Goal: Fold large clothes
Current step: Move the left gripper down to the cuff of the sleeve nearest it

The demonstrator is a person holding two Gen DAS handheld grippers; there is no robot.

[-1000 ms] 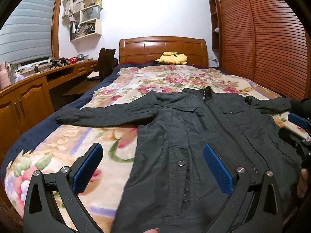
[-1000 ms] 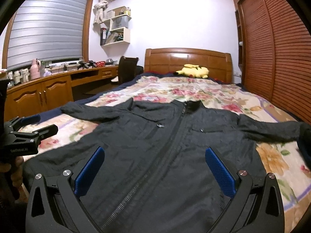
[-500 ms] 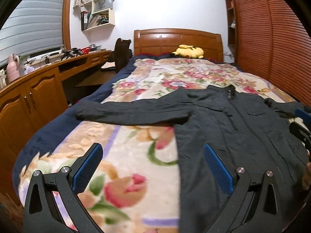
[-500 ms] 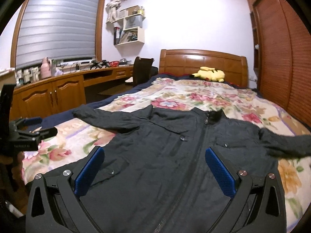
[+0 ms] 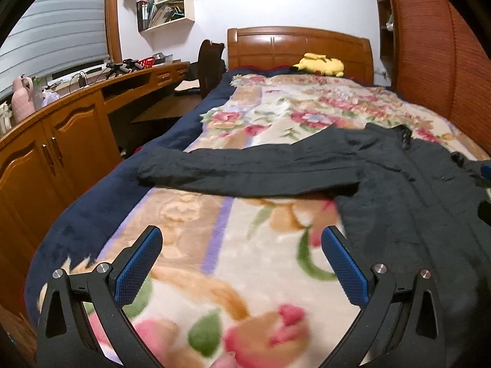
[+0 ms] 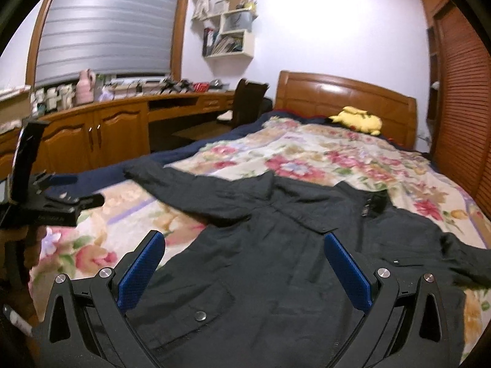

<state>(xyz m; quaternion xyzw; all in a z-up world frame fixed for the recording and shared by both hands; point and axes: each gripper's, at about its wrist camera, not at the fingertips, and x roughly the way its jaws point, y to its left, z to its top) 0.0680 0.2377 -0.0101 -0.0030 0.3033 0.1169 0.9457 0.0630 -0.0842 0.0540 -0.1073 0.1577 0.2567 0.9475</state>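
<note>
A large black jacket [image 5: 408,190] lies spread flat, front up, on the floral blanket [image 5: 245,245] of the bed. Its left sleeve [image 5: 233,171] stretches out toward the bed's left edge. My left gripper [image 5: 242,260] is open and empty over bare blanket, left of the jacket's body and in front of the sleeve. My right gripper [image 6: 245,263] is open and empty above the jacket's [image 6: 291,260] lower left front. The left gripper also shows at the left edge of the right wrist view [image 6: 61,205]. The jacket's right sleeve [image 6: 466,260] runs off to the right.
A yellow plush toy [image 5: 319,64] lies by the wooden headboard [image 5: 297,46]. A wooden desk with cabinets [image 5: 61,141] and a dark chair [image 5: 208,64] stand along the left. Slatted wardrobe doors [image 5: 442,61] line the right wall.
Both grippers have swung to the left. The left gripper has moved off the jacket's body to over bare blanket near the left sleeve. The jacket has not moved.
</note>
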